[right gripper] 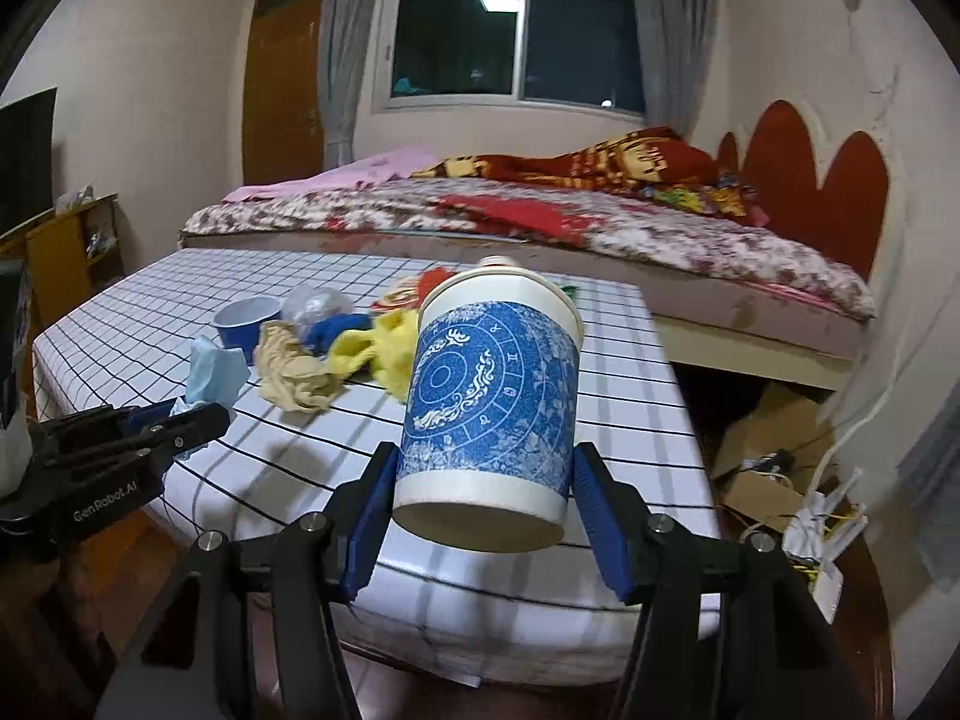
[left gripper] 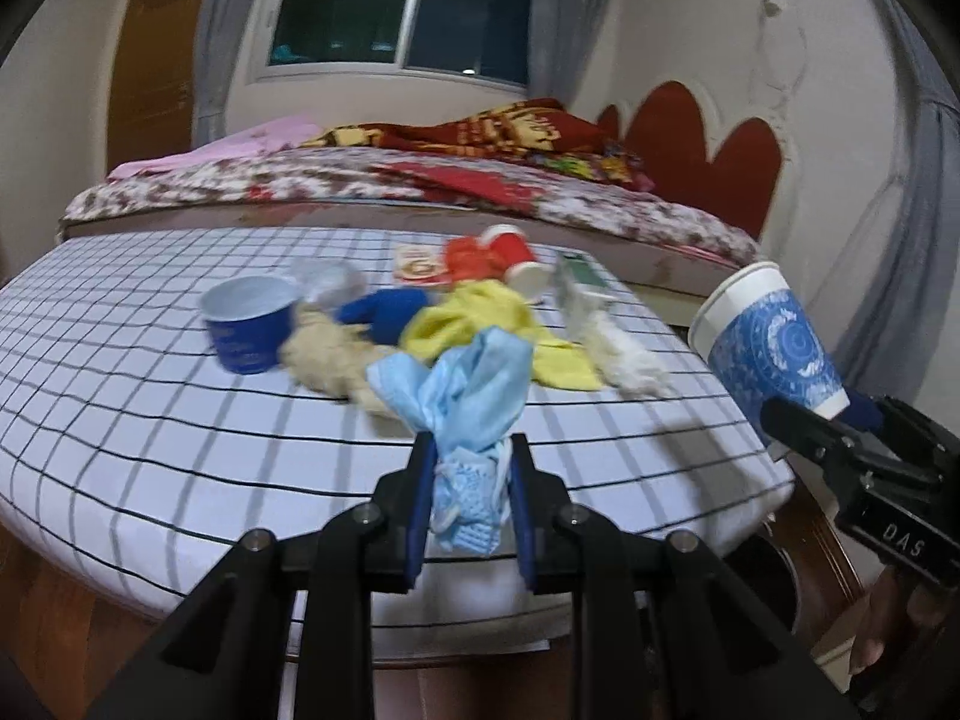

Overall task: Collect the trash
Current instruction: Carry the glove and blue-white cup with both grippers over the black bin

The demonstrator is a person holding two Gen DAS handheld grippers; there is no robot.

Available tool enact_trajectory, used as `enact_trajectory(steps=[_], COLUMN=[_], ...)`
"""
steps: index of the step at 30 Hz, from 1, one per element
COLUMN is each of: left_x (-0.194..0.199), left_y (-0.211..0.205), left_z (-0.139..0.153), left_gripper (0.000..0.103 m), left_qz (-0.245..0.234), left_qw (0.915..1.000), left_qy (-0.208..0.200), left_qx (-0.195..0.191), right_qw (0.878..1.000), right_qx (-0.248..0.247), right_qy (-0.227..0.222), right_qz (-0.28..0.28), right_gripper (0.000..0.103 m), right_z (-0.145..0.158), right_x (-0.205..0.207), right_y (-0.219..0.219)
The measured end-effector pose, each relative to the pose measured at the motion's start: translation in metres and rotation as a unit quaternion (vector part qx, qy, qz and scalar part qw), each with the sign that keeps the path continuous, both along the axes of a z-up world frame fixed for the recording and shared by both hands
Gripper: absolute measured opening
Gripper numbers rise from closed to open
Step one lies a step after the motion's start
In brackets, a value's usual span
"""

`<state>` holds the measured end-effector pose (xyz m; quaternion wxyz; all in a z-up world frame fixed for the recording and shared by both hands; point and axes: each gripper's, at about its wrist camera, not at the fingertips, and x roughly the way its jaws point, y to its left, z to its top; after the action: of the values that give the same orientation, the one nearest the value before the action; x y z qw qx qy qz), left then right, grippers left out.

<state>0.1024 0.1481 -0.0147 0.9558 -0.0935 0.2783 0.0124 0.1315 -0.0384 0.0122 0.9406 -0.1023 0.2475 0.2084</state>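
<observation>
Up close, my left claw [left gripper: 471,480] pinching a blue face mask [left gripper: 474,384], my right claw [right gripper: 483,498] gripping a blue paper cup [right gripper: 492,396], red cup [left gripper: 510,252] on bench [left gripper: 150,420] plain only from left, cardboard [right gripper: 774,438] under bed only from right, clutter blurred.

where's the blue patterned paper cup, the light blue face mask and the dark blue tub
blue patterned paper cup [right gripper: 492,396]: right wrist view, on its printed sleeve
light blue face mask [left gripper: 474,384]: left wrist view, on the bunched fabric above the pads
dark blue tub [left gripper: 249,339]: left wrist view, on its outer wall
</observation>
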Motion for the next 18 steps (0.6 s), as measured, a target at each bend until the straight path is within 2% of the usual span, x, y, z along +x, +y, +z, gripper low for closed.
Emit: enact_trajectory(steps=[8,18], left_x=[0.001,0.002], left_y=[-0.064,-0.138], left_z=[0.009,0.005], left_gripper=[0.025,0.025], left_qz=[-0.065,-0.140], left_qw=[0.9978,0.9901], left_qy=[-0.007,0.002], left_qx=[0.010,0.009], right_qw=[0.998,0.991], right_qx=[0.013,0.016], right_qy=[-0.001,0.029], right_qz=[-0.063,-0.128], right_gripper=[0.060,0.060], right_z=[0.003,-0.017], right_x=[-0.016,-0.029], right_y=[-0.073,-0.146])
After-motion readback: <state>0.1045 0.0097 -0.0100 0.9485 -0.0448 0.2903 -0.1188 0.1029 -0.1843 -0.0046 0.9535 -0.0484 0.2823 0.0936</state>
